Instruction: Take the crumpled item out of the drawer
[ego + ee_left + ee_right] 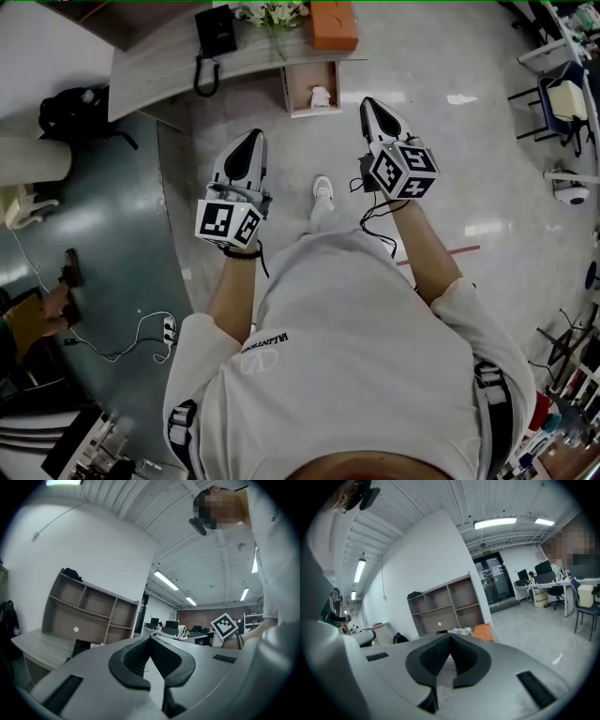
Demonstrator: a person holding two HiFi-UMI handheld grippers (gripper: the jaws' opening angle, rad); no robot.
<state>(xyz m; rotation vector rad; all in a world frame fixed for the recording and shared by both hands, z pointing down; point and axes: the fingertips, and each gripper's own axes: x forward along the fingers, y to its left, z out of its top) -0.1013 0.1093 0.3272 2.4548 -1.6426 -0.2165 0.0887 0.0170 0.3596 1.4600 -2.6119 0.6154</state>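
Progress on the job looks slight from where I stand: the drawer (305, 77) under the grey tabletop (159, 56) is already pulled out, and the crumpled item (321, 96), a small white wad, lies inside it, untouched. Opening the drawer seems done; reaching in, gripping and lifting the wad out are all left.

The person stands on the pale floor (450, 169), well short of the drawer, with both arms stretched forward. The left tongs (251, 139) are pressed together at the tips with nothing between them, and the right tongs (368, 103) are likewise closed and empty. The right pair is the nearer to the drawer, just off its front corner, so I would expect it to make the grab, and it must open first. A phone (216, 33), flowers (272, 13) and an orange box (334, 23) sit on the tabletop above.
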